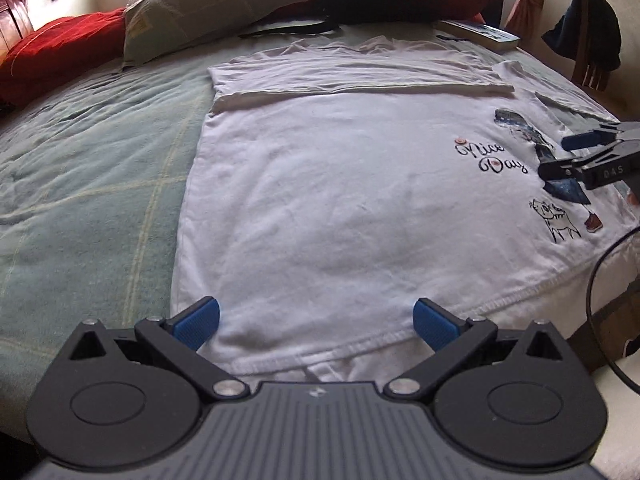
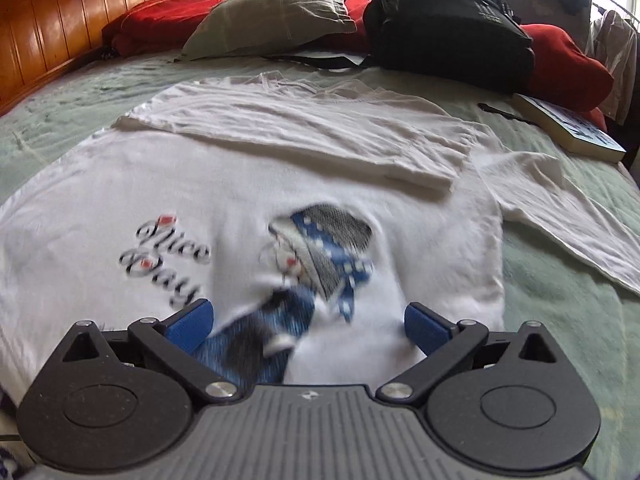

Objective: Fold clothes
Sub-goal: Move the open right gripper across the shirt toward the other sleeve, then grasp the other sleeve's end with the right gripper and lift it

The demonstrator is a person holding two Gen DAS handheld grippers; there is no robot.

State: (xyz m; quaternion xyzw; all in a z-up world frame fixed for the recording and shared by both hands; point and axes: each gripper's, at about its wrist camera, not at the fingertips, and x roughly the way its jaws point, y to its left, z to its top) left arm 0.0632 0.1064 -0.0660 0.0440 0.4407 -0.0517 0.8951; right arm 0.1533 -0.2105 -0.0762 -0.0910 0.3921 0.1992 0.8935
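While the white T-shirt (image 1: 320, 200) lies flat on the green bedspread (image 1: 92, 168) with its far side folded over, the left gripper (image 1: 316, 322) hovers spread above its hem, nothing between its pads. Off to its right, the right gripper (image 2: 306, 320) hangs equally wide over the printed figure (image 2: 316, 256), pinching nothing.

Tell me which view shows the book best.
The right wrist view: the book lies whole at the bed's edge, cover and pages visible. In the left wrist view the book is small and far.
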